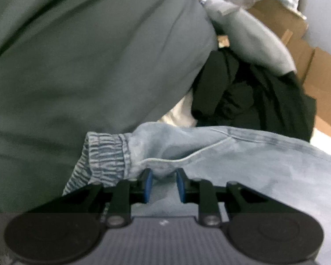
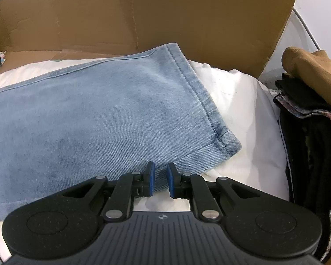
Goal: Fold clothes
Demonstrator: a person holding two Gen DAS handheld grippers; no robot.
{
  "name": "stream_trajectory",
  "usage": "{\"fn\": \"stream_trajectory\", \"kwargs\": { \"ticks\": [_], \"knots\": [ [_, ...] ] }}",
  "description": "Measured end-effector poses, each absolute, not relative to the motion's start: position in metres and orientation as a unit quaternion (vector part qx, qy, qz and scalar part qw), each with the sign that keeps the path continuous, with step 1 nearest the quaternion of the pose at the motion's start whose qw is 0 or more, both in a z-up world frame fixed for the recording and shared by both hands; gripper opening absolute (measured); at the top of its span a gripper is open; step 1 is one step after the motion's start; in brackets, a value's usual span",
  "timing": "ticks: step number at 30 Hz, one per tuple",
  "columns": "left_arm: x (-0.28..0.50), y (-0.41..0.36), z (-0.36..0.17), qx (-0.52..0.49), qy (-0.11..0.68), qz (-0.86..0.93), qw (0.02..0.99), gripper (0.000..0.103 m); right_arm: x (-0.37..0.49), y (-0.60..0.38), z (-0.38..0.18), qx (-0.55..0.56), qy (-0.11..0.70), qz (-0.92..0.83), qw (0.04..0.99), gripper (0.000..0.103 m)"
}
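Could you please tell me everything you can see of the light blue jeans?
The light blue jeans look like soft, washed denim. The right wrist view shows a leg lying flat on white bedding, its stitched hem running diagonally; the right gripper has denim between its blue pads at the lower edge. The left wrist view shows the gathered elastic waistband and a curved pocket seam, with fabric bunched between the pads of the left gripper. A grey-green cloth lies against the waistband.

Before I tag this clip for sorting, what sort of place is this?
Probably a home laundry-folding spot, perhaps a bed. Light blue jeans lie on soft white bedding, a stack of folded clothes sits beside them, and cardboard boxes stand behind.
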State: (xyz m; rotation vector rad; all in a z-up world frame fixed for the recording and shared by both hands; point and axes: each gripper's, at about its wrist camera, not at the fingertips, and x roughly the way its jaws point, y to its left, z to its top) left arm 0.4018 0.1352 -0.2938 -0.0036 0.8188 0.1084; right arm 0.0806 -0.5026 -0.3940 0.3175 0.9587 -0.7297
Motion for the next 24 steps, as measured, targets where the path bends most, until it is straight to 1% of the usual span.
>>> {"fn": "stream_trajectory", "kwargs": {
  "ticks": [3, 5, 8, 13, 15, 18, 21, 24],
  "knots": [
    [0.416, 0.14, -0.305, -0.011, 0.409, 0.063, 0.91, 0.021, 0.08, -0.502, -0.394, 0.146, 0.448, -0.34, 0.814, 0.018],
    [0.425, 0.143, -0.315, -0.011, 0.419, 0.067, 0.905, 0.012, 0.079, -0.502, -0.394, 0.146, 0.447, -0.34, 0.815, 0.018],
    [0.437, 0.147, -0.33, -0.013, 0.435, 0.072, 0.897, 0.008, 0.079, -0.502, -0.395, 0.143, 0.447, -0.338, 0.816, 0.018],
    [0.454, 0.156, -0.344, -0.032, 0.45, 0.066, 0.89, 0.005, 0.08, -0.503, -0.396, 0.139, 0.446, -0.335, 0.818, 0.018],
    [0.458, 0.158, -0.346, -0.035, 0.456, 0.064, 0.887, 0.005, 0.08, -0.503, -0.397, 0.139, 0.446, -0.334, 0.819, 0.018],
    [0.452, 0.153, -0.333, -0.02, 0.462, 0.06, 0.884, 0.005, 0.079, -0.504, -0.397, 0.144, 0.445, -0.333, 0.819, 0.018],
    [0.434, 0.149, -0.312, -0.013, 0.45, 0.042, 0.892, 0.014, 0.077, -0.504, -0.397, 0.148, 0.441, -0.333, 0.82, 0.018],
    [0.415, 0.152, -0.296, -0.015, 0.438, 0.035, 0.898, 0.014, 0.077, -0.503, -0.397, 0.149, 0.438, -0.333, 0.821, 0.018]
  ]
}}
